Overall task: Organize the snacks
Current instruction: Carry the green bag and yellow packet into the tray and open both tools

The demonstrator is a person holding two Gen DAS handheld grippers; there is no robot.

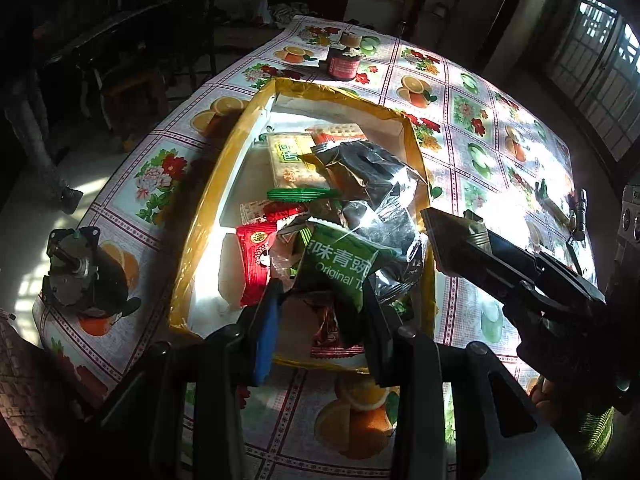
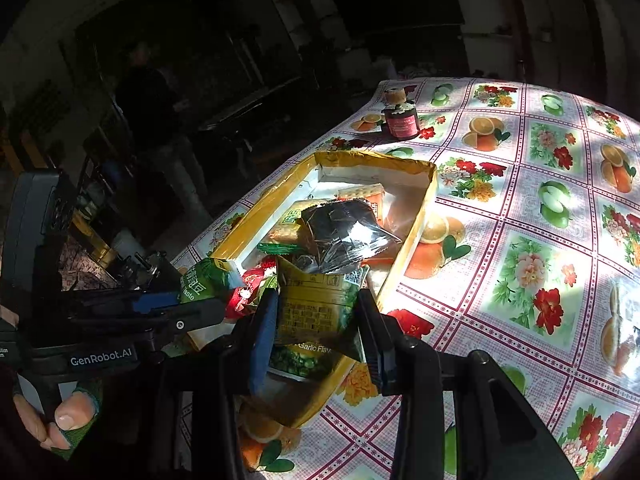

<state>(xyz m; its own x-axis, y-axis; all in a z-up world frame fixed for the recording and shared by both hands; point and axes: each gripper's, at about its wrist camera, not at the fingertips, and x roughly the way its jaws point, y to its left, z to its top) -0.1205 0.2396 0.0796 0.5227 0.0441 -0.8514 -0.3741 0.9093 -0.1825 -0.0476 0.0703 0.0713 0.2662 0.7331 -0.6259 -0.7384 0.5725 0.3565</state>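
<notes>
A yellow-rimmed cardboard box [image 1: 208, 216] with a white inside sits on the fruit-patterned tablecloth and holds several snack packets, among them silver foil bags [image 1: 372, 172] and a red packet [image 1: 256, 256]. My left gripper [image 1: 322, 292] is shut on a green packet [image 1: 340, 264] printed "Original", over the box's near end. My right gripper [image 2: 318, 296] is shut on a yellow-green "Garlic Flavor" packet [image 2: 316, 320], over the same box [image 2: 416, 216]. In the right wrist view the left gripper [image 2: 200, 300] holds its green packet [image 2: 208, 278] at the left. The right gripper [image 1: 436, 236] reaches in from the right.
A dark jar with a red label [image 1: 342, 64] stands beyond the box's far end. A small motor-like metal part [image 1: 80, 272] sits at the table's left edge, and a torch [image 1: 580, 212] lies at the right. A person [image 2: 148, 92] stands in the dark background.
</notes>
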